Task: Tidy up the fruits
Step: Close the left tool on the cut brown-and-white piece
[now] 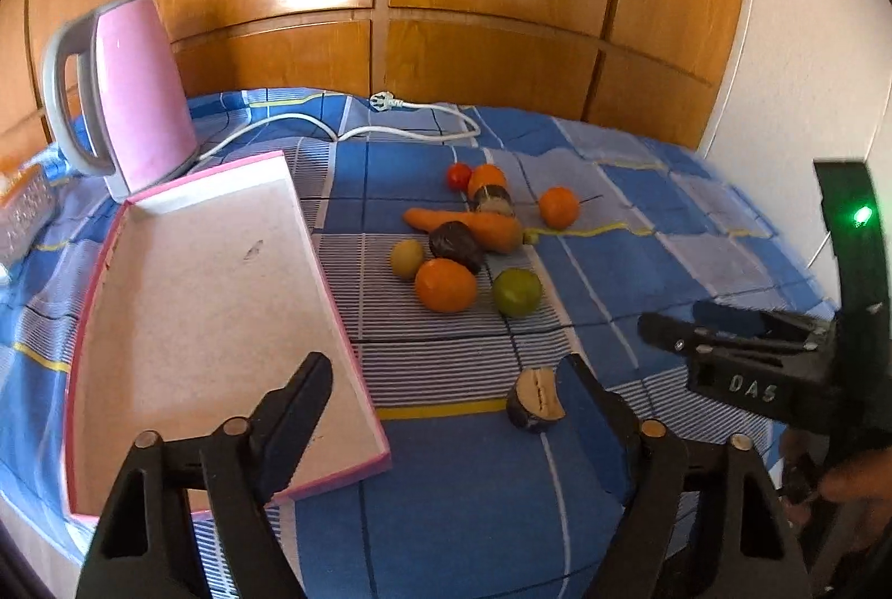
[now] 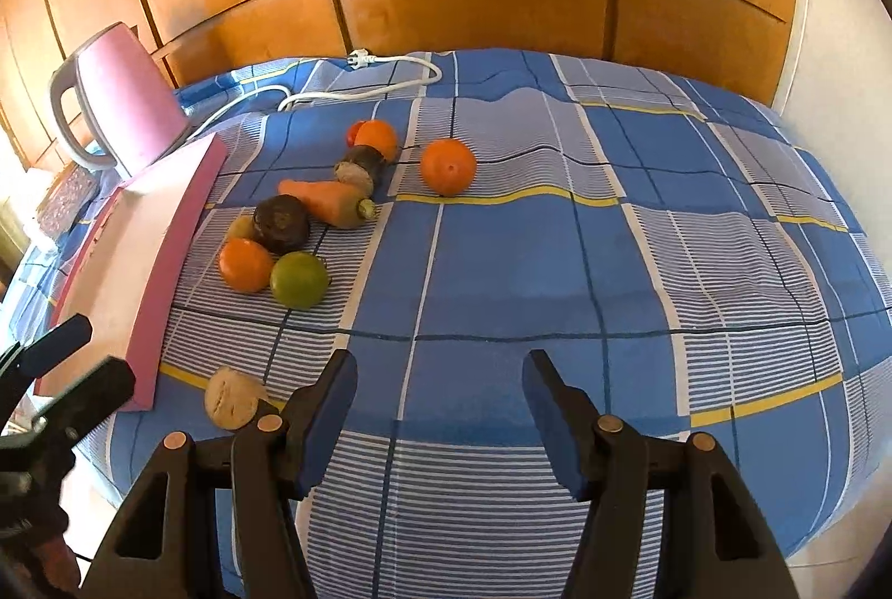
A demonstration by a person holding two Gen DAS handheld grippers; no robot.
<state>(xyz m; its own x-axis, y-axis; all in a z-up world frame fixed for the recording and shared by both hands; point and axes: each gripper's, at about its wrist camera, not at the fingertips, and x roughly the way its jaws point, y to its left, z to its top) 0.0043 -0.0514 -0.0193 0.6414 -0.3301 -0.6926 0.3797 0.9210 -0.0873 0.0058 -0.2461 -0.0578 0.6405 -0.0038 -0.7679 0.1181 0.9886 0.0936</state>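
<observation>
Left wrist view. Held the left tongs [image 1: 446, 392] tilted down toward the checked cloth [image 1: 474, 504], released, jaws spread and gripping nothing. Found a cut half fruit [image 1: 535, 401] lying on the cloth just inside the right-hand finger; could not tell whether it touched that finger. Had the left-hand finger hanging over the near corner of the pink-rimmed tray [image 1: 212, 275], which lay bare. Counted ahead of the tongs, well apart from them: three oranges [image 1: 446, 284], one carrot [image 1: 468, 225], one red tomato [image 1: 459, 175], one green fruit [image 1: 517, 291], one yellowish fruit [image 1: 407, 257], one dark round fruit [image 1: 456, 245] and one dark cut piece [image 1: 493, 200]. Noted one pink kettle [image 1: 139, 97] beyond the tray, with one white cable [image 1: 412, 130]. Saw the right tongs [image 1: 669, 325] off to the right, level and side-on, gripped by a hand [image 1: 858, 482]. Read "DAS" on their body.

Right wrist view. Held the right tongs [image 2: 440, 376] pointed down at bare cloth, released, nothing between the jaws. Found the cut half fruit just left of the left-hand finger, partly hidden by it. Saw the fruit cluster ahead and to the left, one orange apart straight ahead. Glimpsed the left tongs at the left edge, near the tray's corner. Read no writing here.
</observation>
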